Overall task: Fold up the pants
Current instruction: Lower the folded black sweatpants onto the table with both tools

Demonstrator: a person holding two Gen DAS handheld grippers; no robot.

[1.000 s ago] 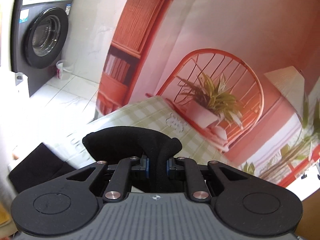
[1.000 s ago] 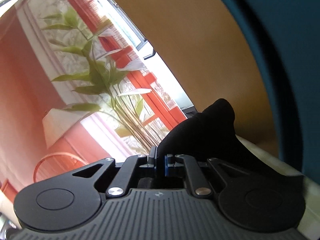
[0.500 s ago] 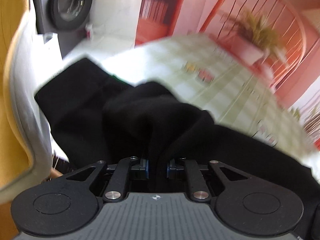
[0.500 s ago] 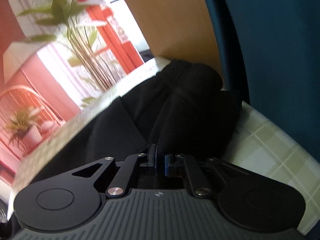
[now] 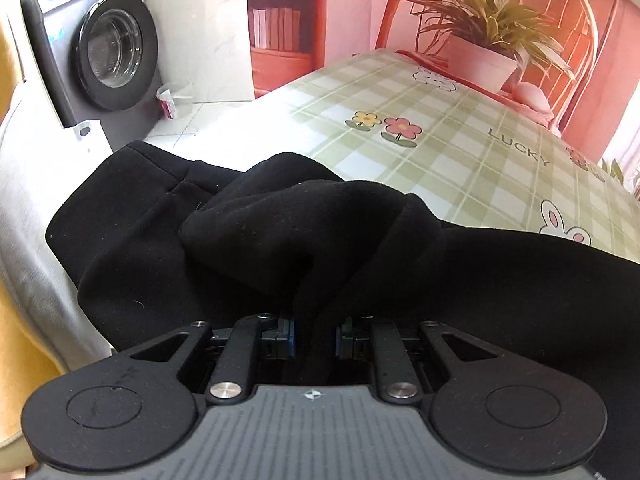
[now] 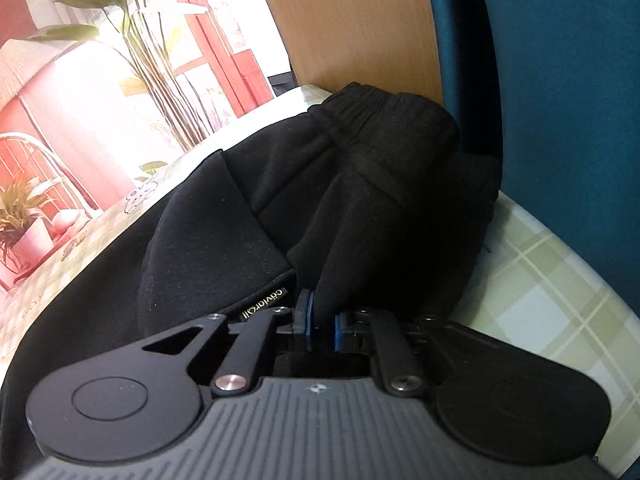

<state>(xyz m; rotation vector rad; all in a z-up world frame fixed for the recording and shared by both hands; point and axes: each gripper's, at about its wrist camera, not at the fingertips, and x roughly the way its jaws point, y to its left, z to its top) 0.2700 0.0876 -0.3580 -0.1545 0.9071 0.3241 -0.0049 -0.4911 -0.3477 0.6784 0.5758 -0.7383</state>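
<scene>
The black pants (image 5: pixel 500 280) lie across the near part of a green plaid tablecloth (image 5: pixel 460 148). My left gripper (image 5: pixel 314 338) is shut on a bunched fold of the pants near the leg cuffs (image 5: pixel 132 184). My right gripper (image 6: pixel 321 326) is shut on a fold of the pants (image 6: pixel 224 232) below the elastic waistband (image 6: pixel 376 108). A small brand label (image 6: pixel 264 302) shows beside its left finger. The fabric hides both pairs of fingertips.
A washing machine (image 5: pixel 100 60) stands at the far left. A white and yellow cloth (image 5: pixel 28 208) hangs at the table's left edge. A backdrop with a printed chair and plant (image 5: pixel 492 32) rises behind the table. A blue panel (image 6: pixel 560 100) and wooden board (image 6: pixel 352 28) stand close on the right.
Both grippers have come down from the air, bringing the held pants onto the table. The pants now lie spread between them. Both grips have stayed shut.
</scene>
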